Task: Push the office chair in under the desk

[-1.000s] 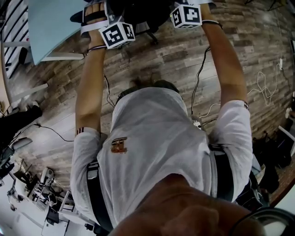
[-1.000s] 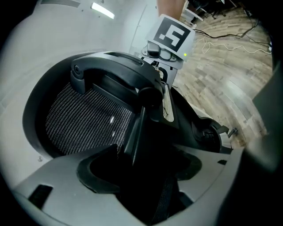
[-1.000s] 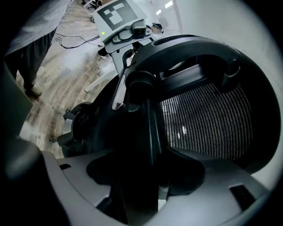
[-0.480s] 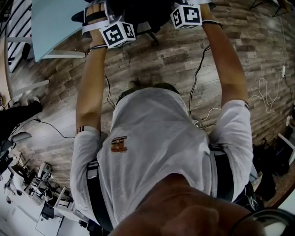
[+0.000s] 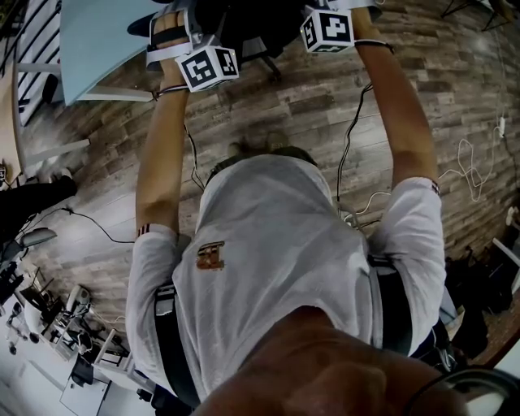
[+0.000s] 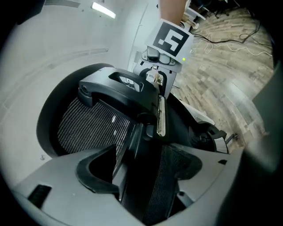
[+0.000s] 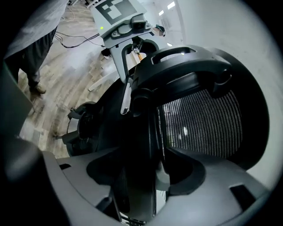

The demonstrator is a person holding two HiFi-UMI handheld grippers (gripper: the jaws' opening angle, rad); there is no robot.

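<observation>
The black office chair (image 5: 244,24) stands at the top of the head view, between my two outstretched arms. A light blue desk (image 5: 97,41) lies at the upper left, beside the chair. My left gripper (image 5: 191,41) and right gripper (image 5: 325,20) both reach onto the chair's back. In the left gripper view the left gripper (image 6: 146,176) is shut on the edge of the mesh backrest (image 6: 88,128), with the right gripper (image 6: 166,44) beyond the top handle. In the right gripper view the right gripper (image 7: 141,176) is likewise shut on the backrest (image 7: 199,119), with the left gripper (image 7: 121,22) opposite.
Black cables (image 5: 349,146) and a white cord (image 5: 467,158) trail over the wooden plank floor behind the chair. Cluttered gear (image 5: 49,325) fills the lower left, and dark bags (image 5: 479,276) sit at the right. A trouser leg and a shoe (image 7: 31,57) stand close to the chair base.
Almost nothing differs. Both grippers stay on the chair back, and the desk and chair have shifted very slightly in the head view.
</observation>
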